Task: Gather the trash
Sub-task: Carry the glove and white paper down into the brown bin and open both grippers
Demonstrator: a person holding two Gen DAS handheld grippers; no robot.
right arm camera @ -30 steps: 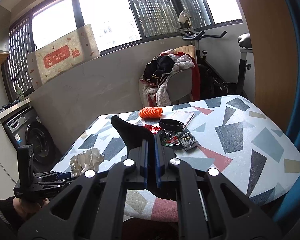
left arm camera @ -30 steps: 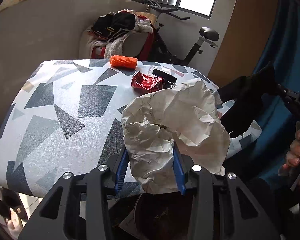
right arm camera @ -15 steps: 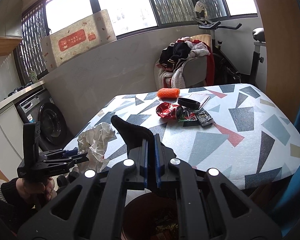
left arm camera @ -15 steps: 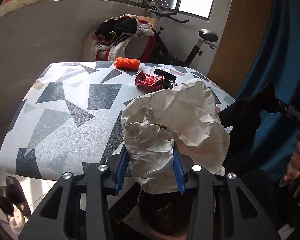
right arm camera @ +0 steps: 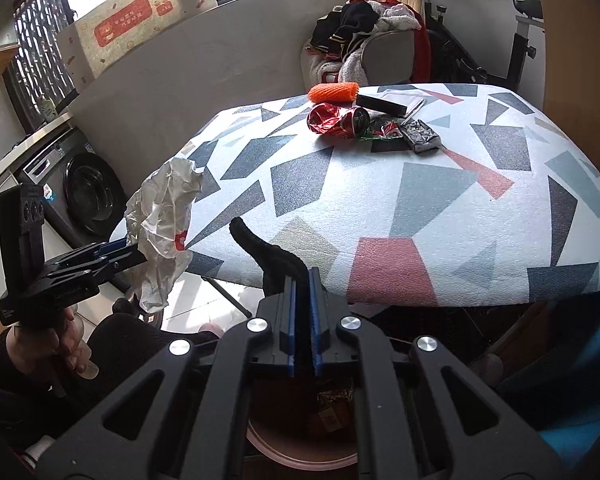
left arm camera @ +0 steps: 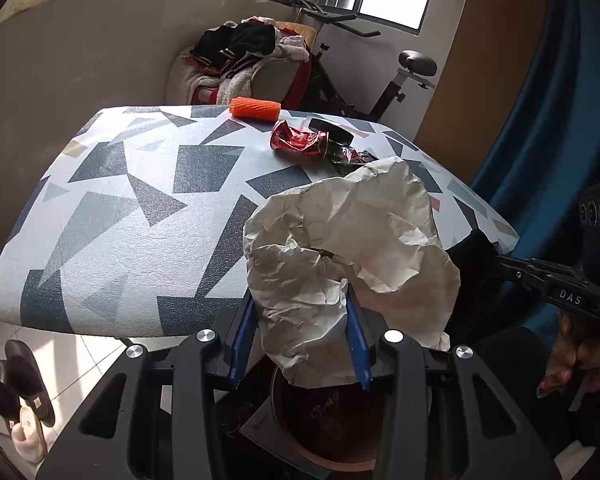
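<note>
My left gripper (left arm camera: 302,340) is shut on a large crumpled white paper (left arm camera: 348,248) and holds it off the table's near edge, above a round brown trash bin (left arm camera: 332,436). It also shows in the right wrist view (right arm camera: 160,236). My right gripper (right arm camera: 302,320) is shut on a limp black cloth (right arm camera: 268,252), also over the bin (right arm camera: 300,440). On the patterned table (right arm camera: 420,200) lie a crushed red can (right arm camera: 336,120), an orange foam net (right arm camera: 334,92), a dark wrapper (right arm camera: 420,136) and a black band (right arm camera: 380,104).
A chair piled with clothes (right arm camera: 364,44) and an exercise bike (right arm camera: 500,32) stand behind the table. A washing machine (right arm camera: 80,196) is at the left, a blue curtain (left arm camera: 560,120) at the right. Slippers (left arm camera: 16,392) lie on the tiled floor.
Both grippers have drawn back and down from the table with their loads. The bin has come into view under each of them. The table now lies farther ahead.
</note>
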